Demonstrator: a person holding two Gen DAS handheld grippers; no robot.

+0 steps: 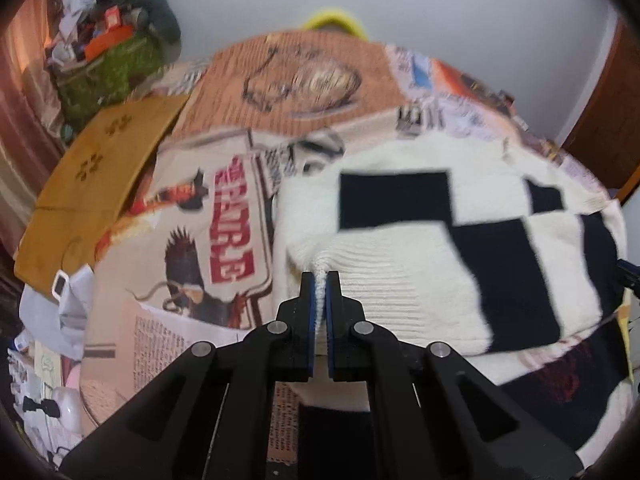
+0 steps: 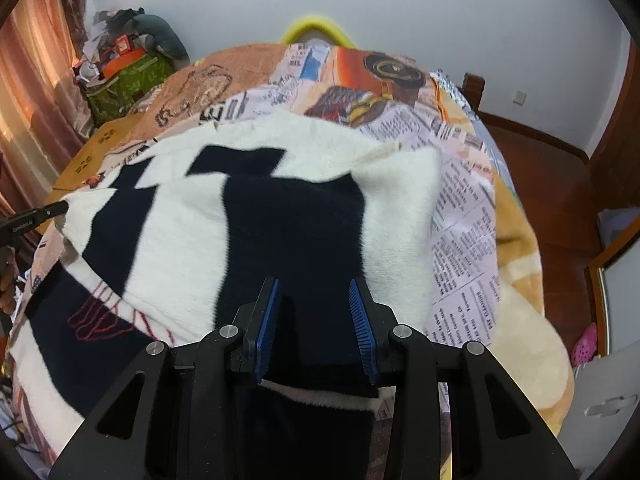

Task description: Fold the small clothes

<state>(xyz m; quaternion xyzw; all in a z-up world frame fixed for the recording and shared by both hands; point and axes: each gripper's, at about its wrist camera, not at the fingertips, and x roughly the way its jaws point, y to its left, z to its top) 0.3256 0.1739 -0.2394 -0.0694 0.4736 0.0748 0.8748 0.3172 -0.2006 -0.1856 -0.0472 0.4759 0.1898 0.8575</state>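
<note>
The black-and-cream knitted sweater (image 2: 248, 216) lies spread on the printed bed cover (image 2: 464, 216), near its middle. The left claw (image 1: 319, 280) is clamped tight on a ribbed cream edge of the sweater. The right claw (image 2: 316, 292) stands partly parted over a black patch near the sweater's hem, its blue pads (image 2: 267, 328) pressing on nothing.

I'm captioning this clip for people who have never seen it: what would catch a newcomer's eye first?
The white sweater with big black blocks dominates, spread across the middle of a bed covered by a newspaper-print blanket. The left tongs are shut on a ribbed white edge of it, while the right tongs stand open over a black patch. A cluttered green basket sits far left by the curtain.
</note>
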